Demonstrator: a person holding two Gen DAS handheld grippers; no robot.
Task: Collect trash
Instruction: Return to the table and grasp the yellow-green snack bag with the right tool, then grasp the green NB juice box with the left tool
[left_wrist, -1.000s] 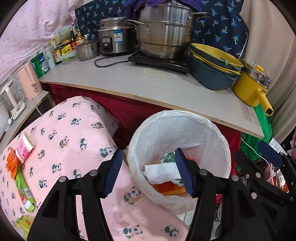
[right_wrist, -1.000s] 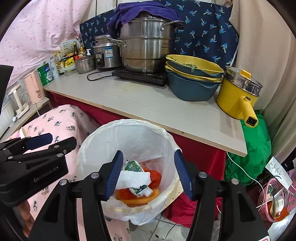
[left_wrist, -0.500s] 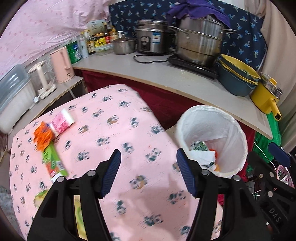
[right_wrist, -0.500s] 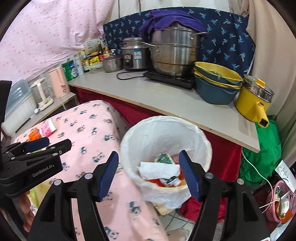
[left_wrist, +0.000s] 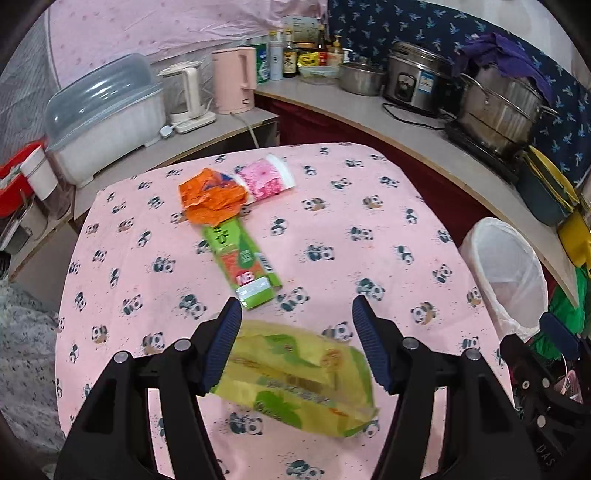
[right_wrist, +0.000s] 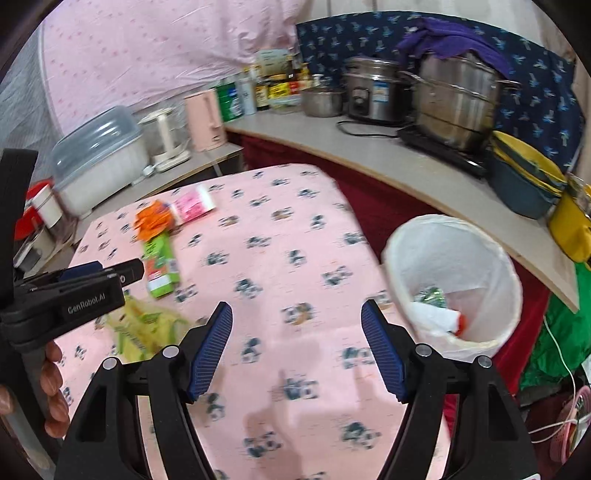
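Panda-cloth counter (left_wrist: 388, 229): yellow-green wrapper (left_wrist: 295, 380) below left tongs (left_wrist: 295, 347), gaping, empty; green carton (left_wrist: 242, 262), orange wrapper (left_wrist: 210, 197) beyond. Right tongs (right_wrist: 297, 350) opening, empty; bin (right_wrist: 454, 258) nearby.

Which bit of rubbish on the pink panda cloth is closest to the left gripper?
The yellow-green packet, lying right below the left gripper. The green carton, orange wrapper and pink cup lie farther up the cloth.
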